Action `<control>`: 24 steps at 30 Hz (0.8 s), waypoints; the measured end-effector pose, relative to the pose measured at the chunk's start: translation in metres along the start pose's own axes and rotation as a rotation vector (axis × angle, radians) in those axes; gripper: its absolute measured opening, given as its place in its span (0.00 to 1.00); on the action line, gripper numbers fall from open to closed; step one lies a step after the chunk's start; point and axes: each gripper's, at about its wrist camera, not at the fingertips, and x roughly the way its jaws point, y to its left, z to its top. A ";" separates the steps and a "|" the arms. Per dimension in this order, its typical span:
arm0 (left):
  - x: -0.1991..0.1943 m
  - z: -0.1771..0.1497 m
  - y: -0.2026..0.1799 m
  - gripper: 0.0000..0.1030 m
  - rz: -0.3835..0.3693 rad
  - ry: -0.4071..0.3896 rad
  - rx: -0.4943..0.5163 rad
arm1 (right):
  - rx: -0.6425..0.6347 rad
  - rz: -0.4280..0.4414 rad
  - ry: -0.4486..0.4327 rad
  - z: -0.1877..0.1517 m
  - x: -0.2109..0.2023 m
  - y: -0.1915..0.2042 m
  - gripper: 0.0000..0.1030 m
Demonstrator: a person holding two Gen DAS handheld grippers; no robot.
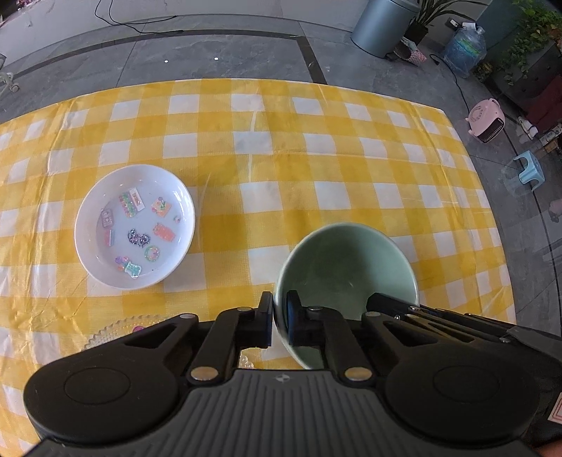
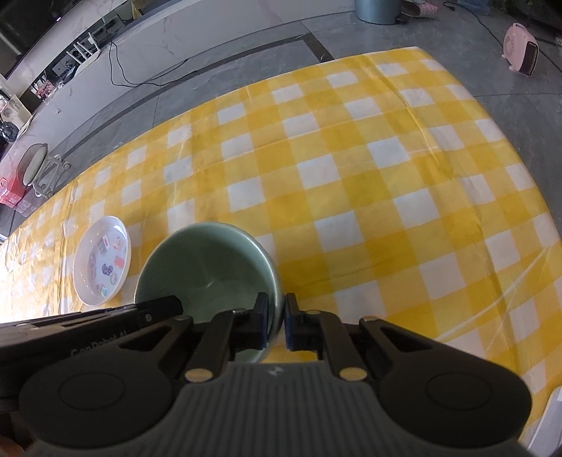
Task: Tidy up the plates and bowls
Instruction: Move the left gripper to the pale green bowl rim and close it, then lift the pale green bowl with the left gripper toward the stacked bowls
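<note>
A pale green bowl (image 1: pixel 346 267) is held above the yellow checked table by both grippers. My left gripper (image 1: pixel 279 318) is shut on the bowl's left rim. My right gripper (image 2: pixel 275 325) is shut on the bowl's (image 2: pixel 207 267) right rim. The right gripper's body shows in the left wrist view (image 1: pixel 421 313), and the left gripper's body shows in the right wrist view (image 2: pixel 105 316). A white plate (image 1: pixel 135 226) with several small colourful stickers lies on the table to the left; it also shows in the right wrist view (image 2: pixel 102 260).
A clear glass dish with a scalloped rim (image 1: pixel 123 328) lies near the table's front edge, partly hidden under my left gripper. The tablecloth (image 1: pixel 316 165) stretches far and right. On the floor beyond stand a grey bin (image 1: pixel 384 26), a pink heater (image 1: pixel 486 121) and a blue stool (image 1: pixel 528 168).
</note>
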 end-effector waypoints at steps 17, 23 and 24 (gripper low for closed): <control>-0.074 -0.032 0.004 0.08 -0.003 -0.038 0.017 | -0.003 0.014 -0.009 -0.026 -0.056 0.018 0.05; -0.124 -0.069 0.018 0.08 -0.003 -0.049 -0.027 | -0.038 0.044 -0.001 -0.057 -0.098 0.041 0.05; -0.133 -0.076 0.020 0.08 0.001 -0.055 -0.029 | -0.053 0.047 0.000 -0.064 -0.107 0.047 0.05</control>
